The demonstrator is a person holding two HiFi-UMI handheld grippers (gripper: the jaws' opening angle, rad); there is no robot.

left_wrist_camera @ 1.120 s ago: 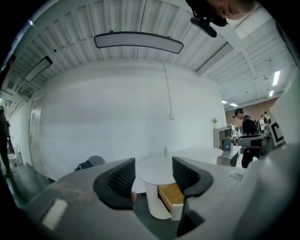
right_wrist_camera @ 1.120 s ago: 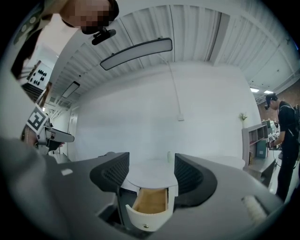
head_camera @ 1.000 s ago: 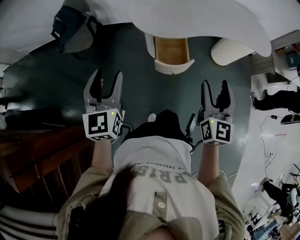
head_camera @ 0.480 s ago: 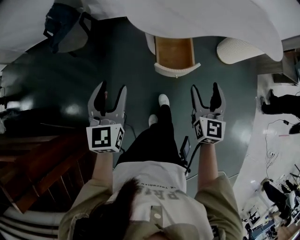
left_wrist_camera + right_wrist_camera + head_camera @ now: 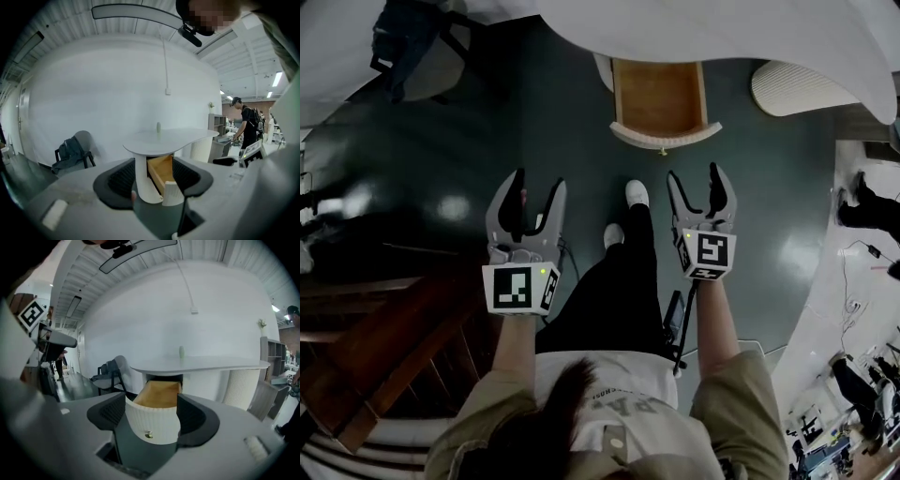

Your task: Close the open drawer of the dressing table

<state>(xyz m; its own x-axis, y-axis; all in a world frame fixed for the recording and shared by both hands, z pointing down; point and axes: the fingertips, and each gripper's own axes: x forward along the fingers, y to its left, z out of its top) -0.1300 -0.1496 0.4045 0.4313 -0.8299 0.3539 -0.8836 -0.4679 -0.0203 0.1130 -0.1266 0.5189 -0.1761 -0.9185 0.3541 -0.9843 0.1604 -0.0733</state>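
Faces the white desk (image 5: 741, 33) from the dark floor (image 5: 553, 112), with the drawer (image 5: 661, 94) pulled well out from under the desk top, wooden inside showing, ribbed white front (image 5: 152, 420) curved toward the body. Bears a small brass knob (image 5: 148, 435) low on the middle of that front.

Holds the left gripper (image 5: 537, 180) out ahead on the left, well apart from the drawer, fingers spread wide and pinching nothing. Looks, in the left gripper view, through the gap at the drawer's side and the white pedestal (image 5: 143, 178) beside it.

Holds the right gripper (image 5: 695, 173) nearer the drawer, short of the front's right end in the head view and not touching it. Spreads the fingers to their widest, having just opened them further, with nothing gripped. Frames front and knob in the gap between the fingers in the right gripper view.

Plants a white shoe (image 5: 636, 192) on the floor between the two grippers, just before the drawer.

Shows, off to the left, a chair (image 5: 417, 80) draped with a dark jacket (image 5: 398, 37); right of the drawer, a ribbed white column (image 5: 802, 89) under the desk top; on the desk, a small pale bottle (image 5: 181, 351) standing upright.
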